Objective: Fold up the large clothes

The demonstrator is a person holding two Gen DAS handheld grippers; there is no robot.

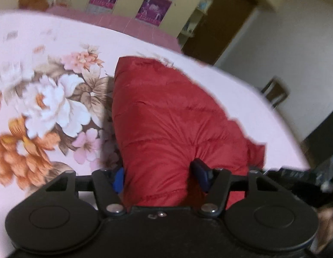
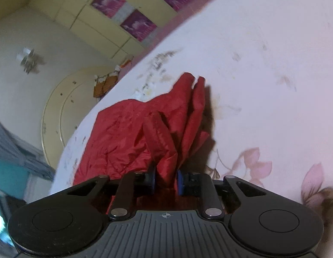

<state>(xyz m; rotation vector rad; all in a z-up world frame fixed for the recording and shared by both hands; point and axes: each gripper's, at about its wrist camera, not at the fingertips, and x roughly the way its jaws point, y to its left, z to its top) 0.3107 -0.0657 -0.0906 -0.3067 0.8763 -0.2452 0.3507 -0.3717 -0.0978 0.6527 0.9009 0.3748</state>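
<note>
The left tool (image 1: 160, 177) straddles the near end of a red quilted jacket (image 1: 166, 118), its blue pads (image 1: 119, 179) set against either side of the puffy bundle; whether they truly pinch it cannot be told. The right tool (image 2: 165, 179) is clenched on a narrow gathered fold of the same jacket (image 2: 132, 133), red cloth squeezed between its blue pads (image 2: 180, 181). In the left wrist view the jacket's long axis runs straight away from the tool, toward the bed's far edge, and it lies close to the edge on the right. In the right wrist view it fans out crumpled, two pointed folds reaching toward the middle of the bed. It rests on a pale pink bedsheet (image 1: 48, 38) printed with large white, orange and pink flowers (image 1: 52, 105). Beyond the bed stand yellow cabinets (image 2: 97, 28) bearing magenta panels (image 2: 138, 25), a brown door (image 1: 220, 32) and a white wall (image 1: 291, 43).
</note>
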